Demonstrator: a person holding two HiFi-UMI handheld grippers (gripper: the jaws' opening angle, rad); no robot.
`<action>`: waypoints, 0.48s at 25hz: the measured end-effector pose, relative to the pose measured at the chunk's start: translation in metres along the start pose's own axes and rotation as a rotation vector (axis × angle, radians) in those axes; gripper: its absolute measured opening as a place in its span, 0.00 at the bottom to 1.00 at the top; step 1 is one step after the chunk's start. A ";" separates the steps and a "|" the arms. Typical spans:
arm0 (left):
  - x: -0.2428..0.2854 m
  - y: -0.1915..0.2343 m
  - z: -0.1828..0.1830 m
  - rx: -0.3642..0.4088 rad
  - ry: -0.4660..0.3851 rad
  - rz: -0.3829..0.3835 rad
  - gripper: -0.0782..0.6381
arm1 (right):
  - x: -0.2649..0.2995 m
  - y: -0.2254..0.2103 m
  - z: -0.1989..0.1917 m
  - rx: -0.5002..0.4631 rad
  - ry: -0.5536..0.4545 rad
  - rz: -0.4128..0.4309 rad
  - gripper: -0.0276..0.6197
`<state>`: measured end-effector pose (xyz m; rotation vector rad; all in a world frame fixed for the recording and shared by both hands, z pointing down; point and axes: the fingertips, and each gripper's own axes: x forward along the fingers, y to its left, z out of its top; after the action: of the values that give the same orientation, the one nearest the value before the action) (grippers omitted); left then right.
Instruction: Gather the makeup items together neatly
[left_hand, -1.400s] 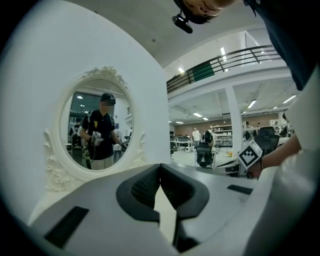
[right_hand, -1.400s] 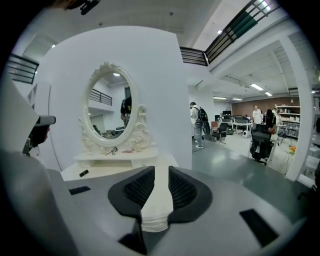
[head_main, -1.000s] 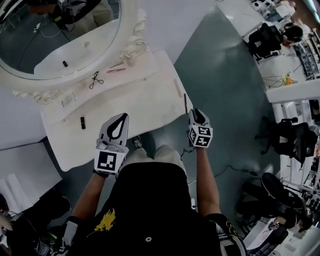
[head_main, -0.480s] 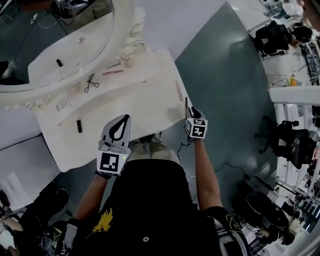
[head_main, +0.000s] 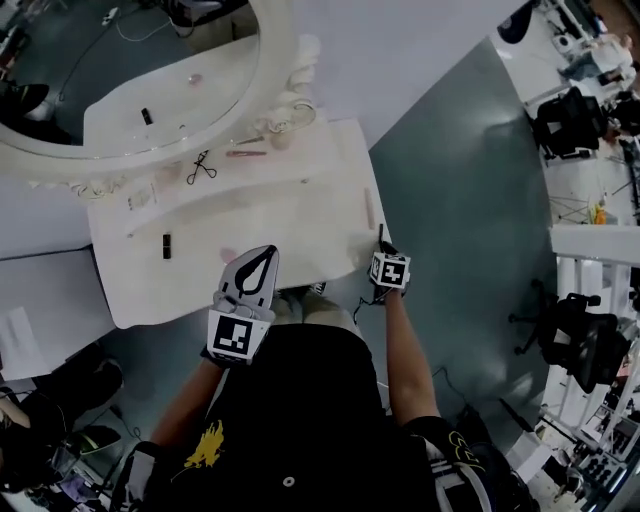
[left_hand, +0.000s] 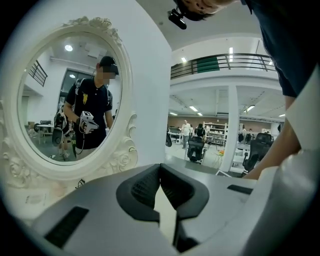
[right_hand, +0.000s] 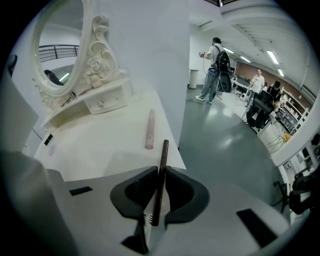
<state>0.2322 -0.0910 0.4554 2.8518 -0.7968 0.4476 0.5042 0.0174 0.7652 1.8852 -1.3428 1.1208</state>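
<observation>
My right gripper (head_main: 381, 247) (right_hand: 160, 170) is shut on a thin brown makeup pencil (right_hand: 164, 150) (head_main: 380, 234) and its jaws have just been closing on it. It points steeply down at the right front corner of the white vanity table (head_main: 300, 220). A pink tube (right_hand: 149, 129) (head_main: 368, 207) lies just beyond the pencil's tip. My left gripper (head_main: 267, 252) (left_hand: 160, 167) is over the table's front edge, shut with nothing in it. Farther left lie a black lipstick (head_main: 167, 245), an eyelash curler (head_main: 200, 167) and a pink pencil (head_main: 245, 153).
An oval mirror with a carved white frame (head_main: 270, 90) (left_hand: 122, 100) stands at the back of the table over small drawers (right_hand: 107, 100). A small pink round item (head_main: 228, 256) lies by my left gripper. Grey floor (head_main: 460, 200) lies to the right; people and office chairs stand far off.
My right gripper has sunk toward the table's right front corner with the pencil tilting downward. My left gripper has moved a little forward over the table edge.
</observation>
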 end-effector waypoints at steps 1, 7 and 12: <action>-0.005 -0.002 0.001 0.002 0.000 0.013 0.13 | 0.001 0.000 -0.006 0.003 0.004 0.005 0.15; -0.044 0.016 -0.002 -0.075 -0.086 0.137 0.13 | -0.010 0.005 -0.007 0.038 -0.026 0.016 0.13; -0.105 0.064 -0.033 -0.095 -0.077 0.174 0.13 | -0.051 0.038 -0.002 0.124 -0.115 -0.035 0.13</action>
<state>0.1052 -0.0872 0.4563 2.7384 -1.0559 0.3122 0.4602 0.0306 0.7209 2.0826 -1.3234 1.1161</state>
